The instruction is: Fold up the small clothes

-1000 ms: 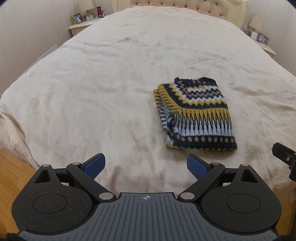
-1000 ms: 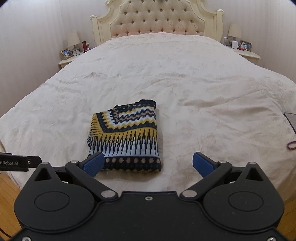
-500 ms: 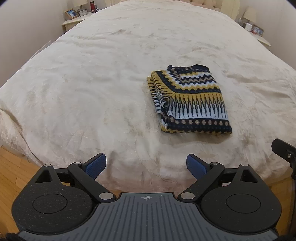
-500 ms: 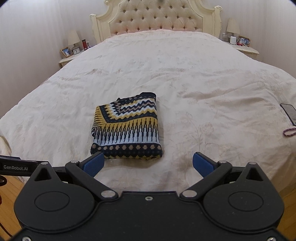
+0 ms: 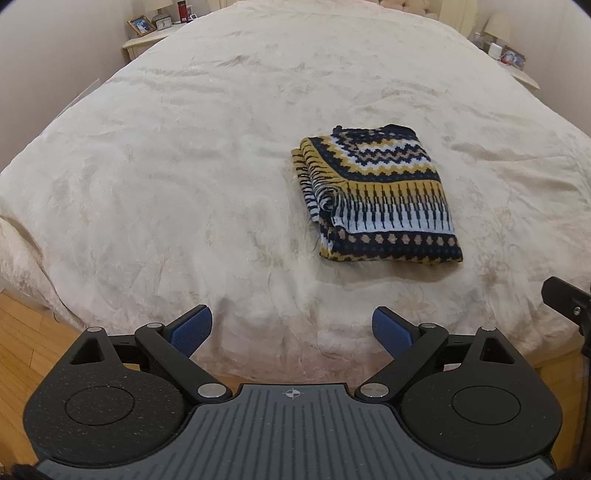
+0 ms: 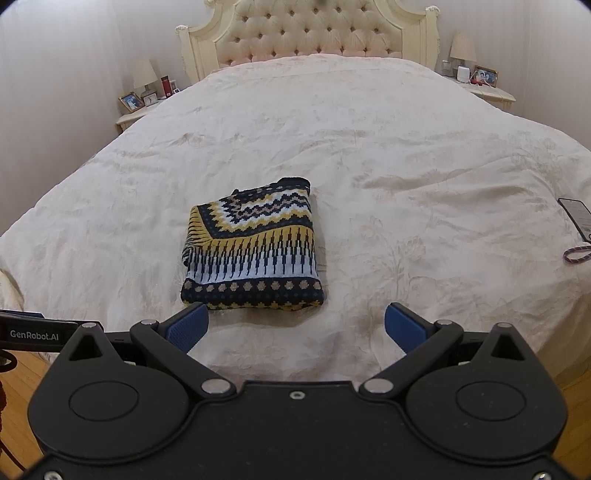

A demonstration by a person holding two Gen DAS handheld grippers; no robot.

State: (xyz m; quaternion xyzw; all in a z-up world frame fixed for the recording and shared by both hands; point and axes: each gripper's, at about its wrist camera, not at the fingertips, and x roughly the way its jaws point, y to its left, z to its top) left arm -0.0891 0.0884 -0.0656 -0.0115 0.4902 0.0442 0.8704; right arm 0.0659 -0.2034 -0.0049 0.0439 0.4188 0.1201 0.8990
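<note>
I see a folded sweater (image 5: 376, 195) lying flat on the big cream bed (image 5: 184, 166). It has stripes and zigzags in dark blue, yellow, white and tan. It sits near the foot of the bed, with its dark dotted edge facing me.

My left gripper (image 5: 291, 328) is held above the foot edge of the bed. Its blue fingers (image 5: 192, 328) are spread wide apart and hold nothing. The sweater is ahead of it and off to the right, not touching it.

My right gripper (image 6: 295, 326) is also over the foot edge. Its blue fingers (image 6: 406, 328) are spread wide too, and they hold nothing. In the right wrist view the sweater (image 6: 255, 254) is just ahead and a little to the left. The left blue finger looks close to the sweater's near corner, but I cannot tell if they touch.

At the far end of the bed is a tall puffy headboard (image 6: 306, 29) with buttons. A small bedside table (image 6: 135, 116) stands on the left with a lamp (image 6: 144, 75), a picture frame (image 6: 130, 101) and a red bottle (image 6: 166, 85). Another bedside table (image 6: 487, 94) stands on the right with a lamp too. A dark phone (image 6: 576, 216) and a purple loop (image 6: 578, 254) lie on the right side of the bed. Wood floor (image 5: 26, 343) shows below the bed.
</note>
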